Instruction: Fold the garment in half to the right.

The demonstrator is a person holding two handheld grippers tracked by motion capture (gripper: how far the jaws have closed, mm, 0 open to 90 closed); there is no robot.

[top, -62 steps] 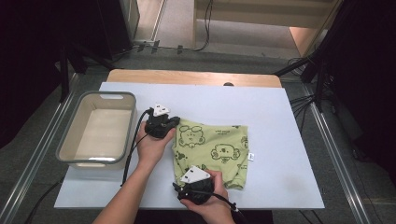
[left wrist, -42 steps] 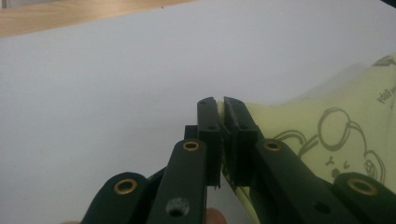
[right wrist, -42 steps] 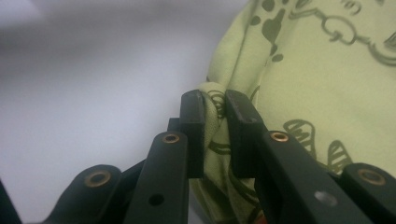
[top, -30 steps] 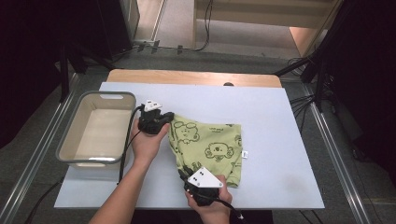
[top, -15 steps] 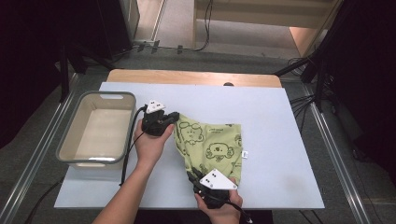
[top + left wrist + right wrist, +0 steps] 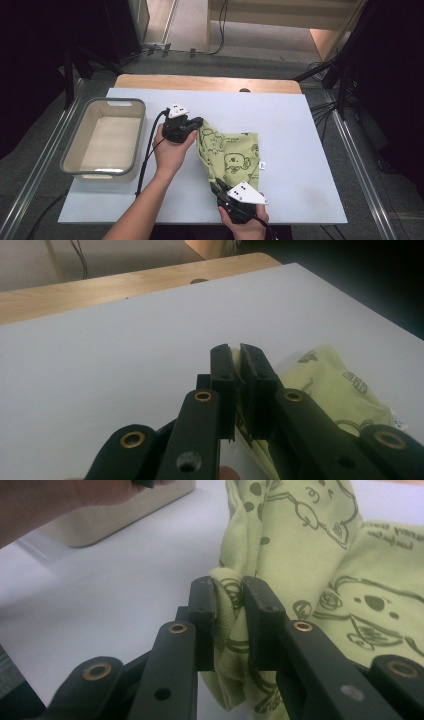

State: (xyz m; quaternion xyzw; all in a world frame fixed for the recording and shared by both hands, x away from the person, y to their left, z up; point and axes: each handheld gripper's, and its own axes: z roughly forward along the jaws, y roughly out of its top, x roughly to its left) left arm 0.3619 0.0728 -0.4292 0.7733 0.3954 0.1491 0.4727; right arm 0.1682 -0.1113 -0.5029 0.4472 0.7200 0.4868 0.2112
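Green printed cloth [image 6: 232, 157] pinched, seemingly firmly, in both hand-held grippers: left [image 6: 196, 125], right [image 6: 218, 187].

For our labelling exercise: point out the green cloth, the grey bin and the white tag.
green cloth [image 6: 235, 160], high view, printed middle.
grey bin [image 6: 122, 103], high view, far rim.
white tag [image 6: 262, 165], high view, at cloth's right edge.

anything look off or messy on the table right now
Nothing spilled or damaged. The green cloth lies askew and bunched on the white table, because the left gripper pinches its far corner and the right gripper its near edge. The tub sits straight, with nothing in it.
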